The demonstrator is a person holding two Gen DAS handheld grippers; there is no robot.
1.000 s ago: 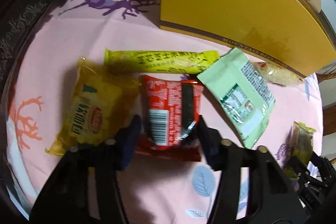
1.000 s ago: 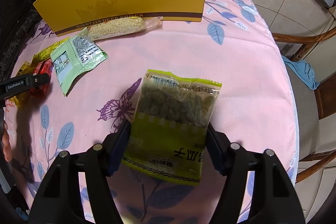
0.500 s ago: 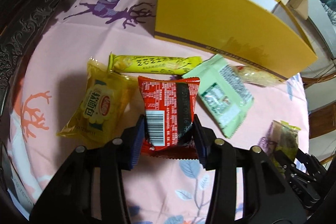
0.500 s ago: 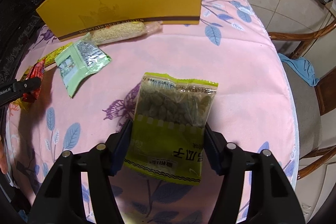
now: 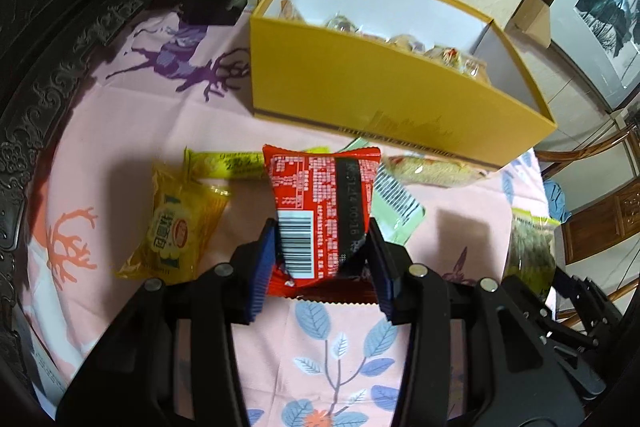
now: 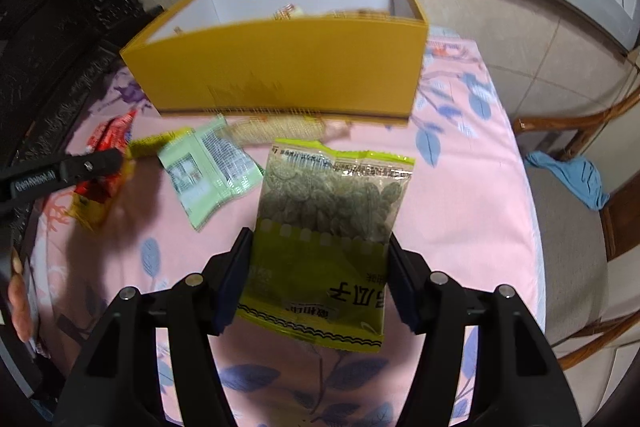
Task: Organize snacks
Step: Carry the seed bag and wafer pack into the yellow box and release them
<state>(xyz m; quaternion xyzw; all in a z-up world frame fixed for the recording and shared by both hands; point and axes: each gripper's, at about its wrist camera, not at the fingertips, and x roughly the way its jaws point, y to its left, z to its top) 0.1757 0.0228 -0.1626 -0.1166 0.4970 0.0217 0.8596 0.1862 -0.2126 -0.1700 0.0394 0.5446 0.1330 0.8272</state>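
Left hand-held gripper [image 5: 322, 259] pinches a red barcoded packet [image 5: 320, 211]; right hand-held gripper [image 6: 320, 279] clamps a green seed bag [image 6: 332, 231], writing illegible.

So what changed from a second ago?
Both grippers rose. The left gripper lifted the red packet off the cloth; the right gripper raised the green bag. Now you can see inside the yellow box. Both grips held, and the other snacks stayed on the table.
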